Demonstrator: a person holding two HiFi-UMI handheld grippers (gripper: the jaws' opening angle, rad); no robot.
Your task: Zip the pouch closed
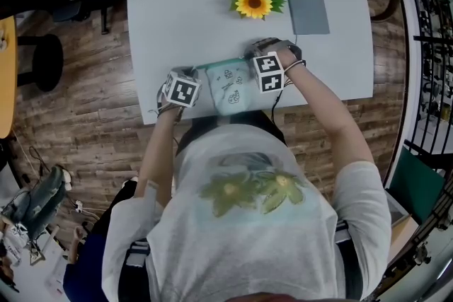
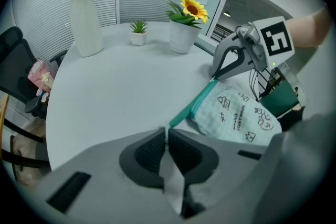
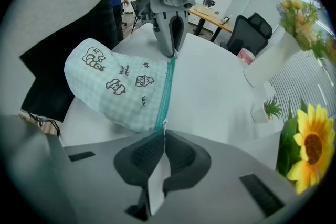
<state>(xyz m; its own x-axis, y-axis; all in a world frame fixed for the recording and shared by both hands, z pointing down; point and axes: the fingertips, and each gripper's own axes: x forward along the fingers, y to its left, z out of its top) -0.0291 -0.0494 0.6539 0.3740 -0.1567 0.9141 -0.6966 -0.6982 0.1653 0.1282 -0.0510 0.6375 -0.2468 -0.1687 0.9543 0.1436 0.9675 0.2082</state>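
Note:
A pale green checked pouch (image 1: 230, 87) with small drawings lies at the table's near edge. Its teal zipper band (image 3: 167, 86) stretches straight between my two grippers. In the right gripper view my right gripper (image 3: 164, 132) is shut on the small metal zipper pull (image 3: 164, 124) at its end of the band. My left gripper (image 2: 167, 132) is shut on the other end of the zipper band (image 2: 193, 103). Each gripper shows in the other's view: the left gripper (image 3: 171, 52) at the far end of the pouch (image 3: 115, 84), and the right gripper (image 2: 213, 78) likewise beyond the pouch (image 2: 236, 113).
On the white table (image 1: 184, 10) stand a white vase of flowers (image 2: 86, 18), a small green plant (image 2: 138, 33) and a potted sunflower (image 2: 185, 26). A grey pad (image 1: 306, 6) lies at the back right. Office chairs (image 3: 252, 26) stand beyond the table.

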